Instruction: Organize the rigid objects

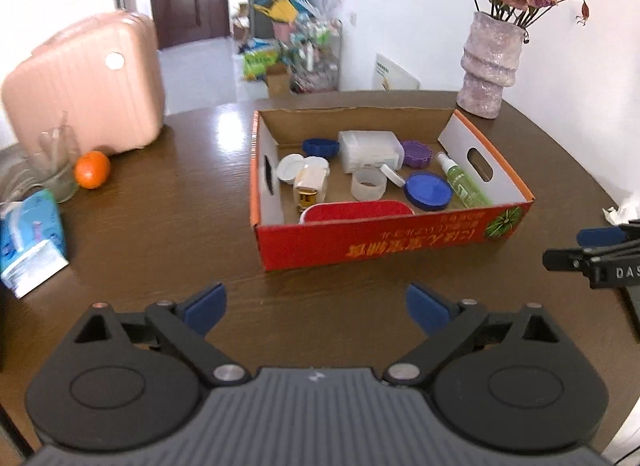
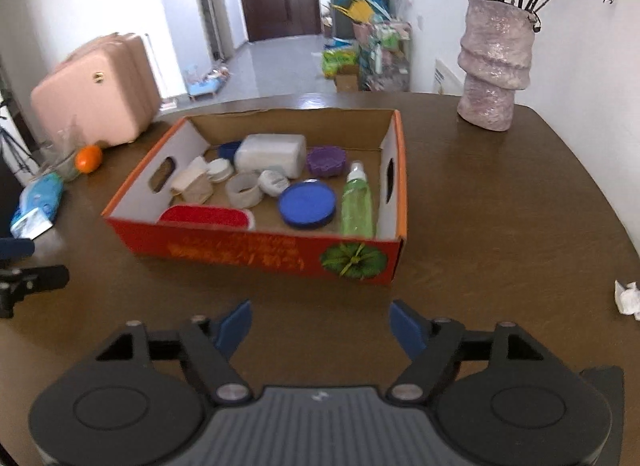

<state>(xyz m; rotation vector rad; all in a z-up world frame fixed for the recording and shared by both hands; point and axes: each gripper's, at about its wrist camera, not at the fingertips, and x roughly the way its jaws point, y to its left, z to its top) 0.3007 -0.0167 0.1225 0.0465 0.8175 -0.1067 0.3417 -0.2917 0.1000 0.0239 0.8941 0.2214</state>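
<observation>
Inside red box (image 2: pixel 248 254): green spray bottle (image 2: pixel 356 205) lying lengthwise, nozzle pointing away; both grippers (image 1: pixel 316 308) (image 2: pixel 320 326) spread, empty.

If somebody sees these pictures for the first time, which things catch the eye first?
The red cardboard box at the table's middle, filled with lids, small containers and a green spray bottle. Behind it to the right stands a pale vase of dried roses, and at far left a pink suitcase with an orange beside it.

table (image 1: pixel 168 225): glossy wood | box (image 1: pixel 372 238): cardboard | vase (image 1: pixel 488 65): rough
</observation>
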